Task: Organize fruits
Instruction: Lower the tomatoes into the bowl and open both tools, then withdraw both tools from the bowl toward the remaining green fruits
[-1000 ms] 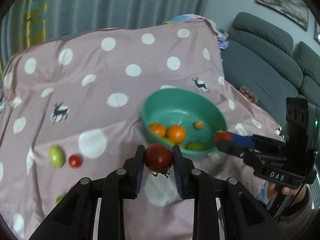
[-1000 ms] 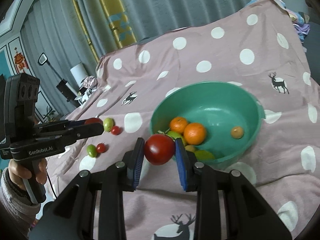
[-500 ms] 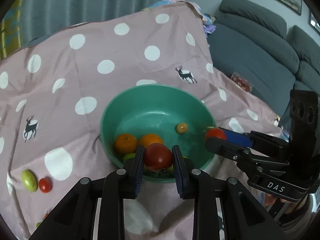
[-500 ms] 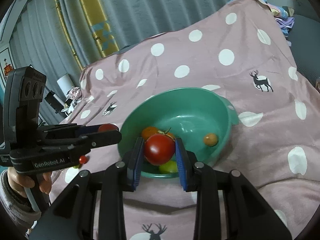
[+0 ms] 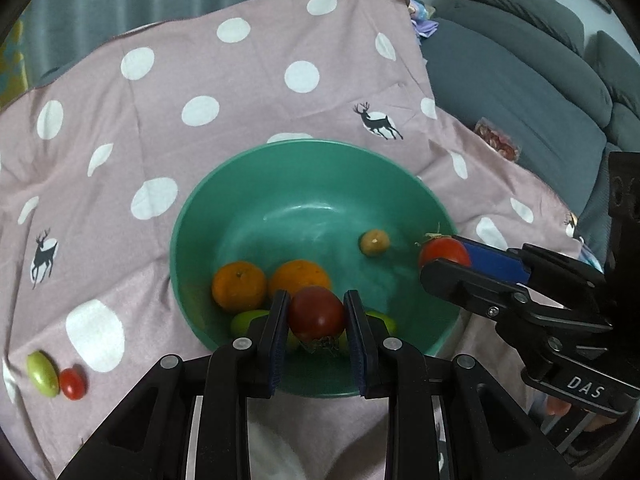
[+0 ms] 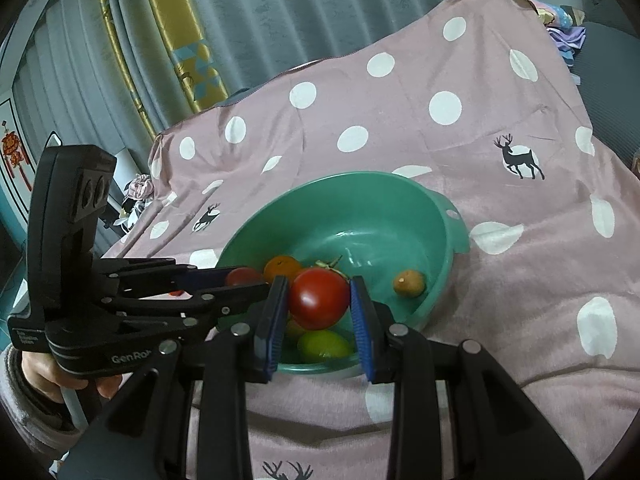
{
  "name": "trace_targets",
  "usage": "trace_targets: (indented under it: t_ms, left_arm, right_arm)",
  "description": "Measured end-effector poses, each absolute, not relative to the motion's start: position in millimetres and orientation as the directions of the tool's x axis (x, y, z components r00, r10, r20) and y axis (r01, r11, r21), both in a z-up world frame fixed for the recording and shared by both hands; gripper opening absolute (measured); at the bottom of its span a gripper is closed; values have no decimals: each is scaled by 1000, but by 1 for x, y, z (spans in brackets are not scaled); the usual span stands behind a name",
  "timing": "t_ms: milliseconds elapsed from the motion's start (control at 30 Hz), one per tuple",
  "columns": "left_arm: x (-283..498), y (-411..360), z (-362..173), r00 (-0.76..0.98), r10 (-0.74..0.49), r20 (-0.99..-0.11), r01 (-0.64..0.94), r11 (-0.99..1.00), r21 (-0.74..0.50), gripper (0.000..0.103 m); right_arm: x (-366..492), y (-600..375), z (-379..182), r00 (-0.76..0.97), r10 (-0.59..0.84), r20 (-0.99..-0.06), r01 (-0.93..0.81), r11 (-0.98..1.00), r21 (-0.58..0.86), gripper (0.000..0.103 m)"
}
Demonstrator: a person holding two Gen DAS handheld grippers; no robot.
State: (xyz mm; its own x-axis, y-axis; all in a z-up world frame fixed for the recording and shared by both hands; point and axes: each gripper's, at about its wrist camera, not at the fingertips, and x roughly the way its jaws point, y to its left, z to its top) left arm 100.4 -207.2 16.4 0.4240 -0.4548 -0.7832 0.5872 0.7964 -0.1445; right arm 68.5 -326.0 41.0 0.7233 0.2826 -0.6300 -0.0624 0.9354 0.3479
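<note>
A teal bowl point(image 5: 180, 240) point(image 6: 440, 216) sits on the pink dotted cloth. It holds two oranges point(image 5: 239, 286), a small brown fruit point(image 5: 374, 242) point(image 6: 409, 282) and green fruits point(image 6: 322, 342). My left gripper point(image 5: 316, 300) is shut on a dark red tomato point(image 5: 316, 318) just over the bowl's near rim. My right gripper point(image 6: 318, 284) is shut on a brighter red tomato point(image 6: 319, 304), also above the near rim. In the left wrist view the right gripper point(image 5: 444, 260) reaches in over the bowl's right edge. In the right wrist view the left gripper point(image 6: 244, 278) comes in from the left.
A green fruit point(image 5: 42, 372) and a small red tomato point(image 5: 72, 384) lie on the cloth left of the bowl. A grey sofa point(image 5: 520, 80) stands to the right past the cloth's edge, curtains point(image 6: 240, 20) behind. A hand point(image 6: 48, 368) holds the left gripper's handle.
Both grippers have carried their tomatoes forward and down to the bowl. The bowl now fills the middle of each view, and the left gripper has swung from the loose fruits toward it.
</note>
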Motion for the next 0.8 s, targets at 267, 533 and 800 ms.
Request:
trace_targets:
  t_ms: [267,533,800]
  left_arm:
    - [105,-207,14,425,-451,-785,578,803,-148,28]
    - [104,-188,23,460,-456,-762,537,826,-170,53]
    - [93,-145,35,515,-451,-729,470,860,-199,70]
  right_arm:
    - [71,-327,40,721,275,-636,-53,937,346,33]
    - [64,-338,40,735,264,-625,-13,927,375,44]
    - [52,-350,36,742,271,-613,16,907,421,49]
